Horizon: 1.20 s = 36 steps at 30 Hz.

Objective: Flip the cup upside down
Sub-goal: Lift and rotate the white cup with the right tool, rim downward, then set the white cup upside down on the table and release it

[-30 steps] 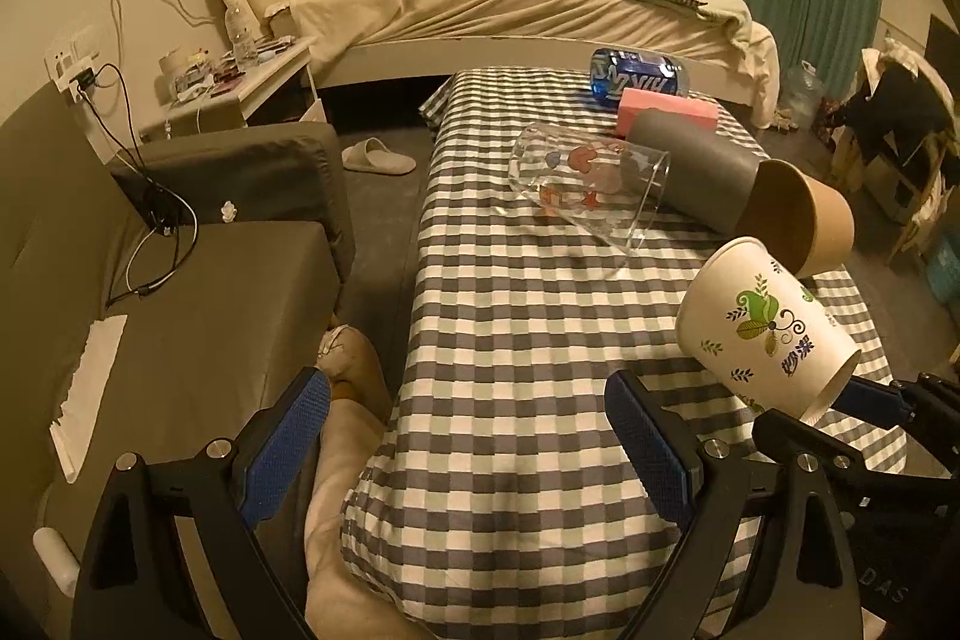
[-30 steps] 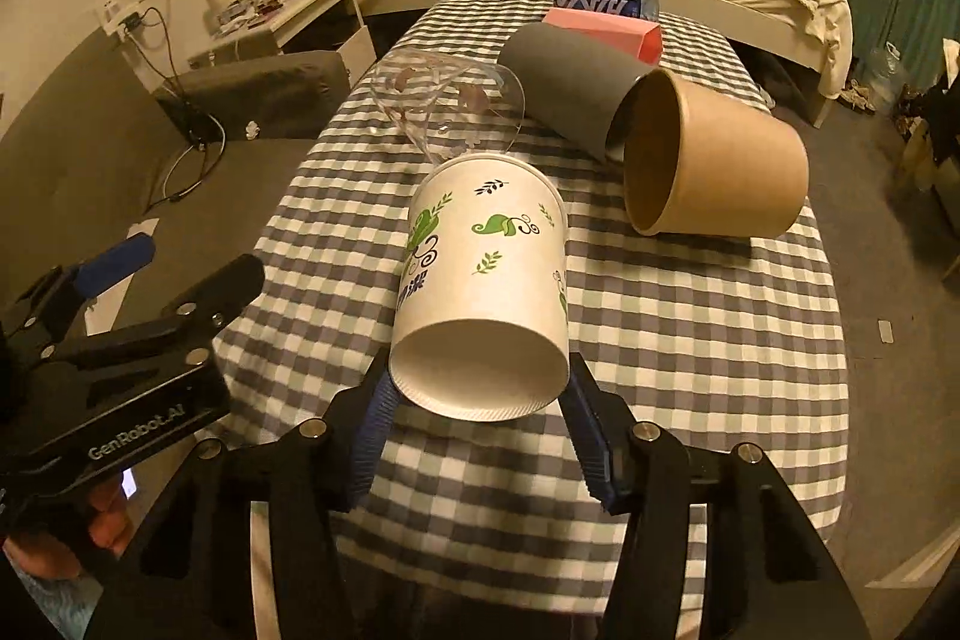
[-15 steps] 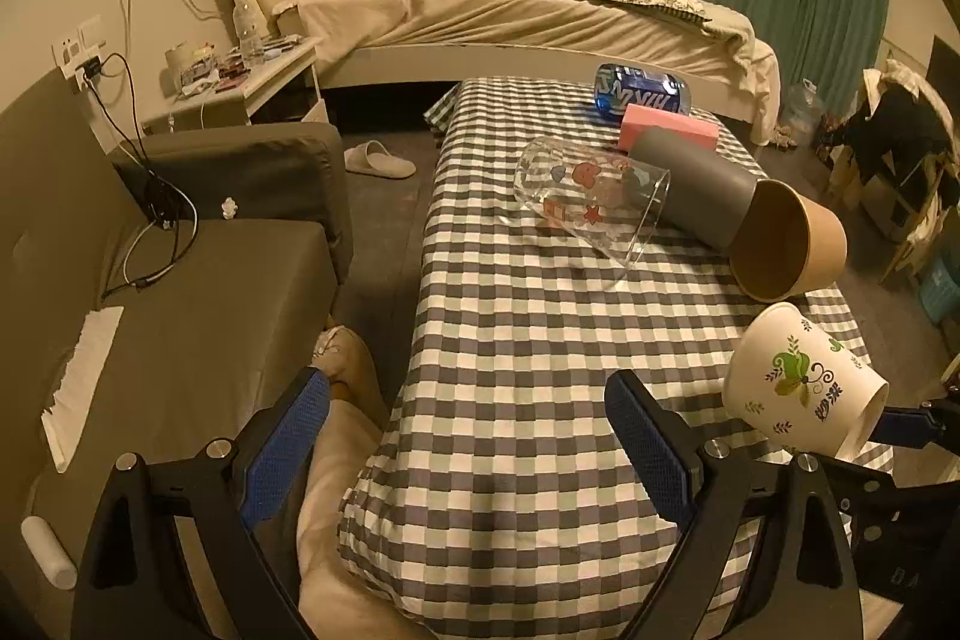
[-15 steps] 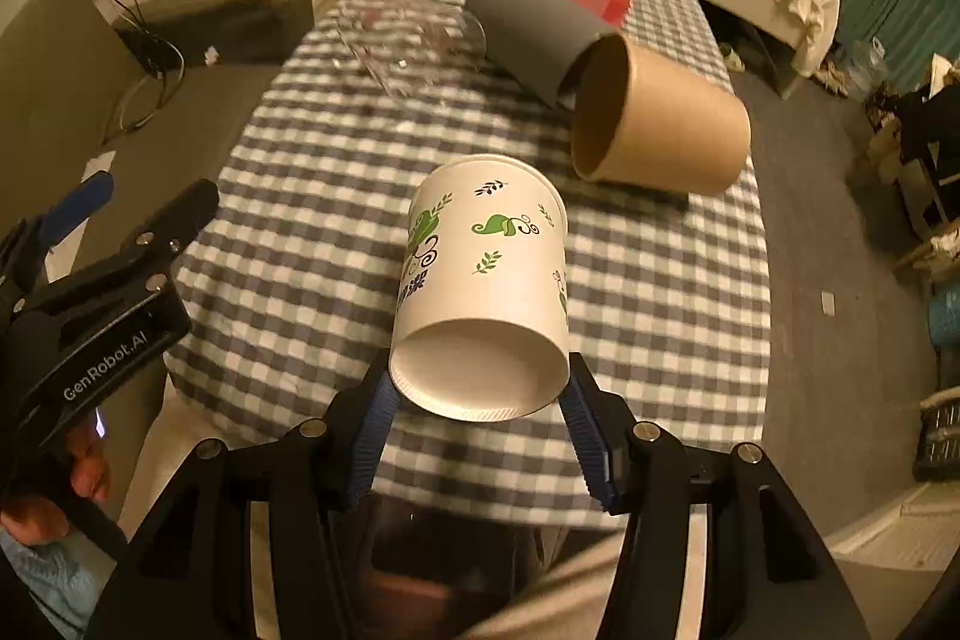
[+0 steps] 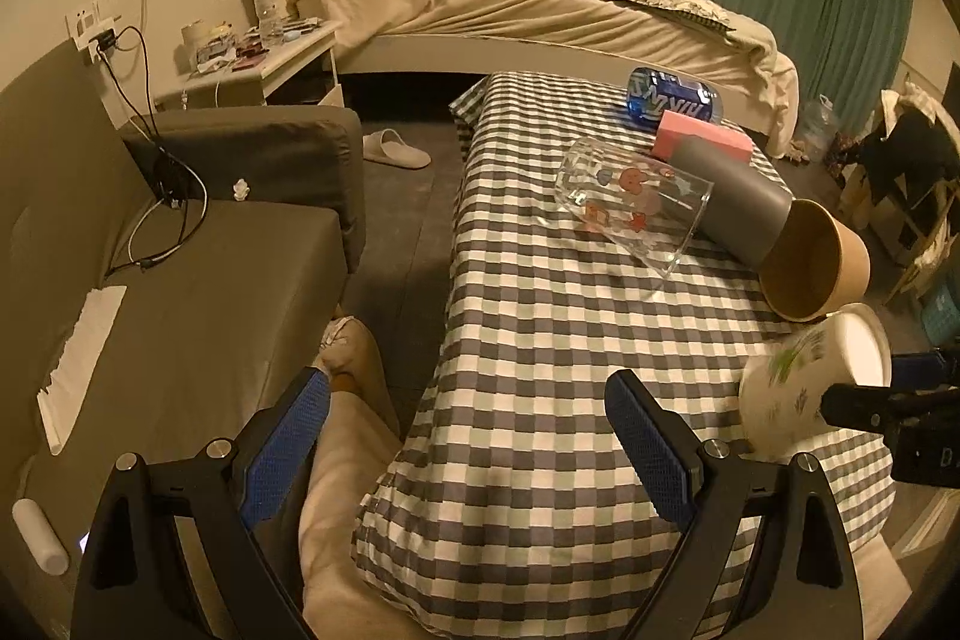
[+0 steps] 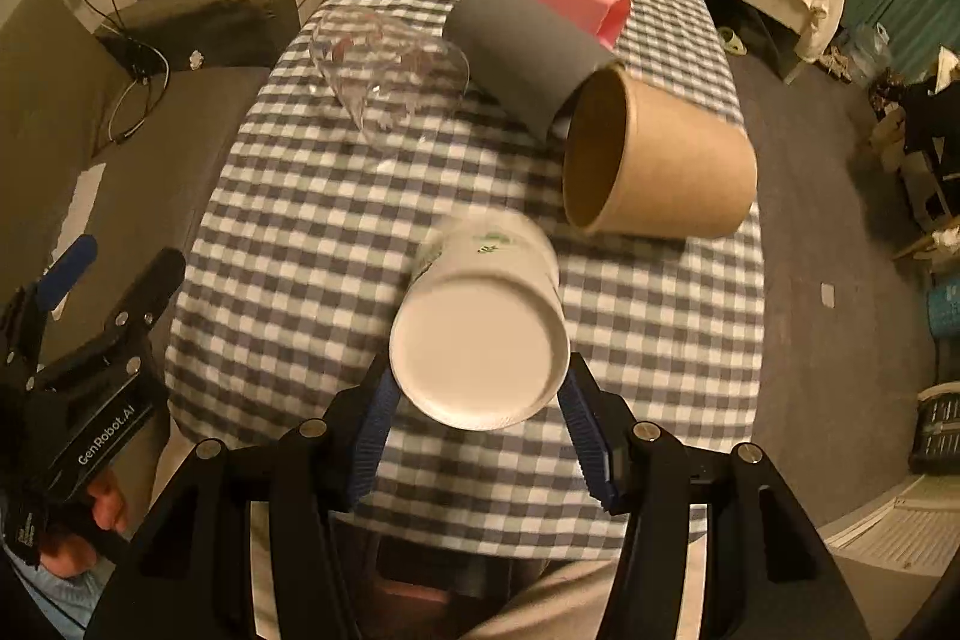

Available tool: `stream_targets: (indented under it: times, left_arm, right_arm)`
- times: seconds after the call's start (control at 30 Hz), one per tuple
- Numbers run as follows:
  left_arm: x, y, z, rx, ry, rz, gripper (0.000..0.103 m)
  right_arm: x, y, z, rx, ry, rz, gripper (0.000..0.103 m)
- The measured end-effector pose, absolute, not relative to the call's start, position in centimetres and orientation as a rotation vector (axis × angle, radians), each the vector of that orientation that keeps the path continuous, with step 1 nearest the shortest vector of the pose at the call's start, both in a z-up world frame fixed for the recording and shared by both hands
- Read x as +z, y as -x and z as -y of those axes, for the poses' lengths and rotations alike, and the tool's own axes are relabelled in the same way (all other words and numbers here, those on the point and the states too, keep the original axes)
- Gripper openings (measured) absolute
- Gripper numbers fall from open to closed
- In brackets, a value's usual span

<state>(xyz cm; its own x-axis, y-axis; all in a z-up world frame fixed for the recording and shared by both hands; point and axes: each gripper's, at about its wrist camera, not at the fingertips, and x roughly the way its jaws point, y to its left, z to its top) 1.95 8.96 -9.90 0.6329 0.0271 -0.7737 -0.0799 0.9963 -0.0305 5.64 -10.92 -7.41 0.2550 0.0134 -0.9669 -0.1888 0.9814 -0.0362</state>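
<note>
The right hand-held gripper (image 6: pixel 477 403) is clamping the cup (image 6: pixel 480 334) base-up over the surface (image 6: pixel 312 232); the left hand-held gripper (image 5: pixel 468 436) is gaping, holding nothing.

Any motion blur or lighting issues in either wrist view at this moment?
Right wrist: white paper cup between the jaws is smeared and the checked tablecloth looks soft, while the brown cup stays sharper. Left wrist: the same cup's print is blurred; dim amber light, dark fisheye corners in both.
</note>
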Motion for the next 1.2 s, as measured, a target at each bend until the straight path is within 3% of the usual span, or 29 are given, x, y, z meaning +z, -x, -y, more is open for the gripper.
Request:
stream_targets:
  times: [1.2]
  left_arm:
    - [-8.5, -4.6, -5.6, 0.059, -0.044, -0.869, 0.096]
  right_arm:
    - [-9.4, -6.7, 11.4, 0.226, 0.098, -1.024, 0.055]
